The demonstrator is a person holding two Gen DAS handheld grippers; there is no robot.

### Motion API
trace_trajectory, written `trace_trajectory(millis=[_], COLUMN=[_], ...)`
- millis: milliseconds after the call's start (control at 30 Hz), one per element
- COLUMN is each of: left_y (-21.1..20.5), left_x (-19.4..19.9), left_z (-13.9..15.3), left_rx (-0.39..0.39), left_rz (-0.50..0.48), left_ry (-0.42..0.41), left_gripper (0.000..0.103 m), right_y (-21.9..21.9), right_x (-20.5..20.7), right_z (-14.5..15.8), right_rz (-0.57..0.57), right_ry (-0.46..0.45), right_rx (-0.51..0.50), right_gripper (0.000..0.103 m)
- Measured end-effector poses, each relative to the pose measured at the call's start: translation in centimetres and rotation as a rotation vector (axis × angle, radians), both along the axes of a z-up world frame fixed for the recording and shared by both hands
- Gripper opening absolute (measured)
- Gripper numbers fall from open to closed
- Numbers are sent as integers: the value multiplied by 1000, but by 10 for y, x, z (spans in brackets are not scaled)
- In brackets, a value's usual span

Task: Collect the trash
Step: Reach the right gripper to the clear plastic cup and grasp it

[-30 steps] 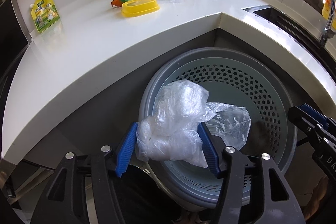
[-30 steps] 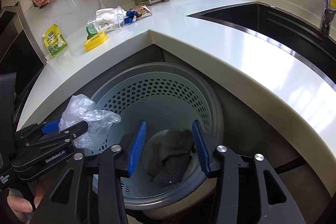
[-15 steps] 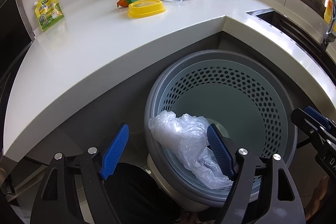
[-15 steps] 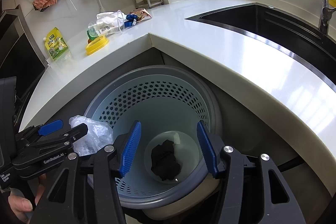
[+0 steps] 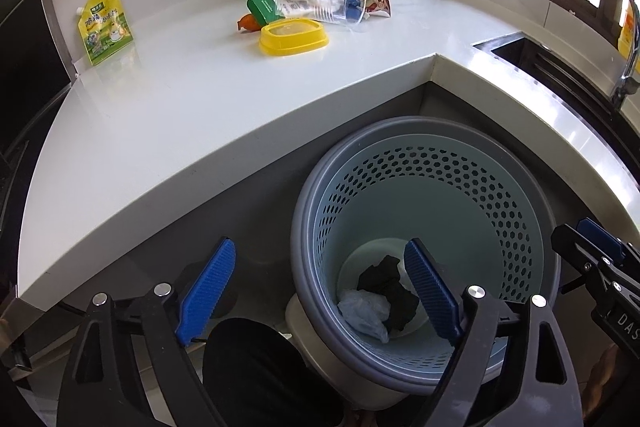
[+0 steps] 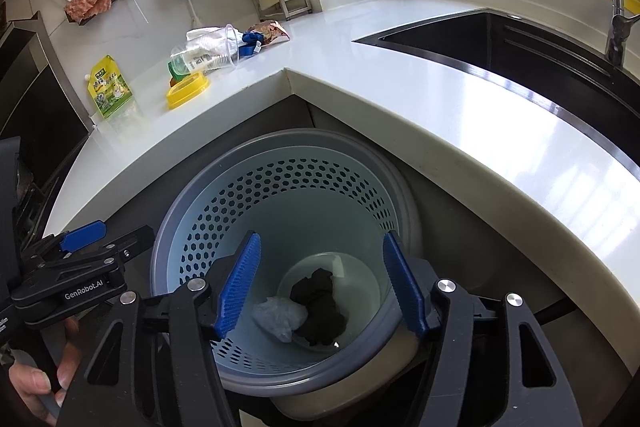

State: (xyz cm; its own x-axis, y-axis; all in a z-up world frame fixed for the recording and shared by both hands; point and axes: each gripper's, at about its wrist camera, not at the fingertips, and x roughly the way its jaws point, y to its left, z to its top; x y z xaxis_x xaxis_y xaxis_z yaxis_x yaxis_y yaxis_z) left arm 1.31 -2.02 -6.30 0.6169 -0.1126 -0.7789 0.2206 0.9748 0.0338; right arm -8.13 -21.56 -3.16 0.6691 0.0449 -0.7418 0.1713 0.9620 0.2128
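Note:
A grey perforated trash basket (image 5: 520, 211) (image 6: 280, 183) stands below the counter's inner corner. At its bottom lie a crumpled clear plastic bag (image 5: 366, 311) (image 6: 280, 317) and a black crumpled wad (image 5: 390, 291) (image 6: 320, 307). My left gripper (image 5: 320, 293) hangs over the basket's left rim, its jaws opening, nothing between them. My right gripper (image 6: 322, 287) is above the basket's middle, jaws also opening and empty. More trash sits on the counter: a clear plastic cup (image 5: 324, 1) (image 6: 208, 53), a yellow lid (image 5: 294, 37) (image 6: 188, 91), a green pouch (image 5: 105, 27) (image 6: 109, 87).
The white L-shaped counter (image 5: 180, 115) (image 6: 440, 99) wraps around the basket. A dark sink (image 6: 520, 55) with a tap (image 6: 616, 27) lies to the right. A green box (image 5: 262, 7) and a snack wrapper (image 5: 378, 3) sit by the cup. A hand (image 6: 36, 383) holds the left gripper.
The left gripper's jaws spread and the clear plastic bag dropped from them to the basket's bottom. The right gripper's jaws widened too, and the black wad fell to the bottom.

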Motion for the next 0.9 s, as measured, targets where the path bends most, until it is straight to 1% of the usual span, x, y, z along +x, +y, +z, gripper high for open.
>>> trace_trajectory(millis=[100,333,500,633,700,900], left_y=[1,4,9,14,17,27], left_x=[-1,1,3,6,9,24], left_z=[3,6,10,17,21,32], left_rx=[-6,-14,-26,-37,-44,-63], left_rz=[-1,-1,10,21,32,65], left_ry=[-7,-13,-25,-42,-56,-89], left_gripper=[88,88,91,92,94,94], right_y=[1,4,7,10,10,12], right_x=[0,2,5,9,12,26], right_z=[1,4,4,9,12,21], right_rz=[1,7,15,19,22,32], right_ry=[-1,-5,-8,-22,-34,-64], right_rx=[-1,-4,-10,-14,-20,-27], right_gripper=[63,65,65,68,69,70])
